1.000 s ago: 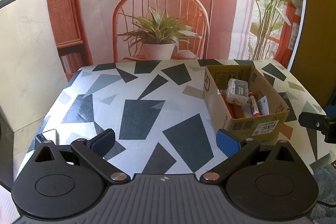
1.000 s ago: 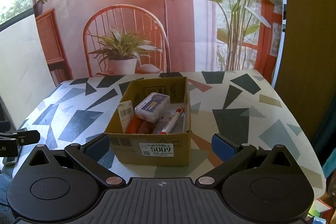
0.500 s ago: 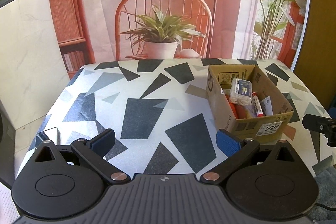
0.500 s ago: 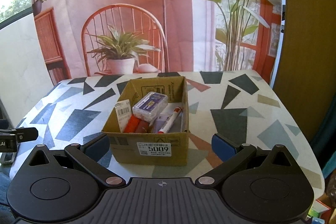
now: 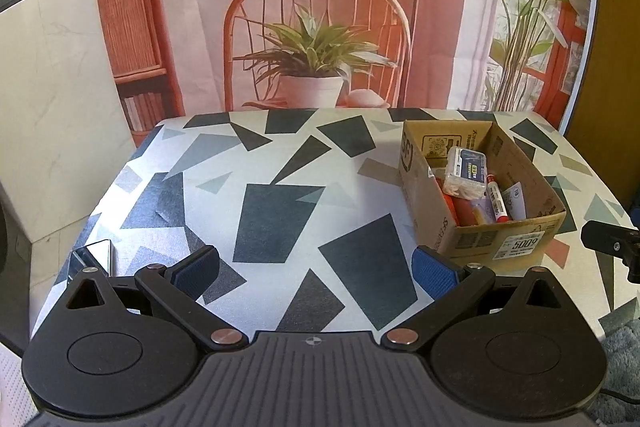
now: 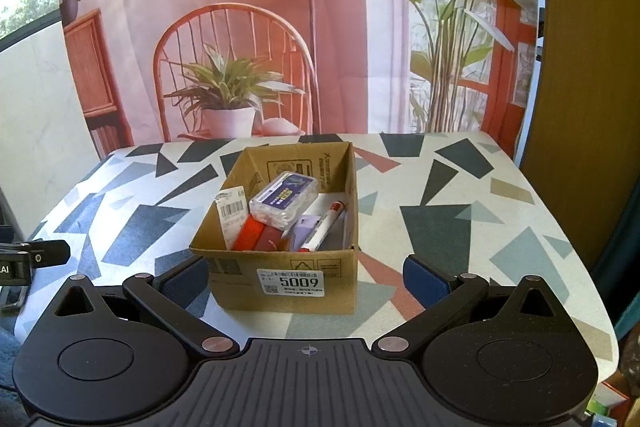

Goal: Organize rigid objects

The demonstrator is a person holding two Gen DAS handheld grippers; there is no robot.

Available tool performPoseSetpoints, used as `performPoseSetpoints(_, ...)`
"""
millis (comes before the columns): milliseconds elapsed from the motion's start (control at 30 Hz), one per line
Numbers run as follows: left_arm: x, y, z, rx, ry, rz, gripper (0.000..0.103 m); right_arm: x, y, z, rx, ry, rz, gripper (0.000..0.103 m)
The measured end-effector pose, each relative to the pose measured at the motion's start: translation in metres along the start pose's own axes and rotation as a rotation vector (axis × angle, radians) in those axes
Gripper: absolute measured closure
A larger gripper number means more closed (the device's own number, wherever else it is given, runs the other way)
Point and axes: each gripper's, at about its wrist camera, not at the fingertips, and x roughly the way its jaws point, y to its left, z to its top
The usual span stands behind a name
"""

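Observation:
An open cardboard box [image 6: 340,275] labelled 5009 stands on the patterned table; in the left wrist view the box [image 5: 448,239] lies at the right. Inside it lie a clear plastic case [image 6: 284,201] with a blue label, a red-capped marker [image 6: 325,227], red items [image 6: 258,239] and a barcode tag [image 6: 231,207]. My right gripper [image 6: 307,281] is open, its blue pads on either side of the box's near wall, a little short of it. My left gripper [image 5: 316,273] is open and empty over bare table, left of the box.
A shiny flat object [image 5: 94,257] lies at the table's near left corner. The table [image 5: 280,163] ends at a printed backdrop [image 5: 320,7] showing a chair, plant and lamp. A yellow-brown wall [image 6: 592,107] stands on the right.
Both grippers have drawn back a little toward me, so the box looks smaller and farther. Both stay open and nothing on the table has moved.

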Motion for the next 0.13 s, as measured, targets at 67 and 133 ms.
performPoseSetpoints(67, -0.0001, -0.0003, -0.0003, 0.001, -0.002, 0.0, 0.0, 0.0008, -0.0002, 0.0003, -0.001, 0.002, -0.001, 0.0)
performPoseSetpoints(133, 0.0, -0.0002, 0.0, 0.0, -0.001, 0.001, 0.0, 0.0011, -0.0003, 0.0011, -0.003, 0.003, -0.004, 0.0)
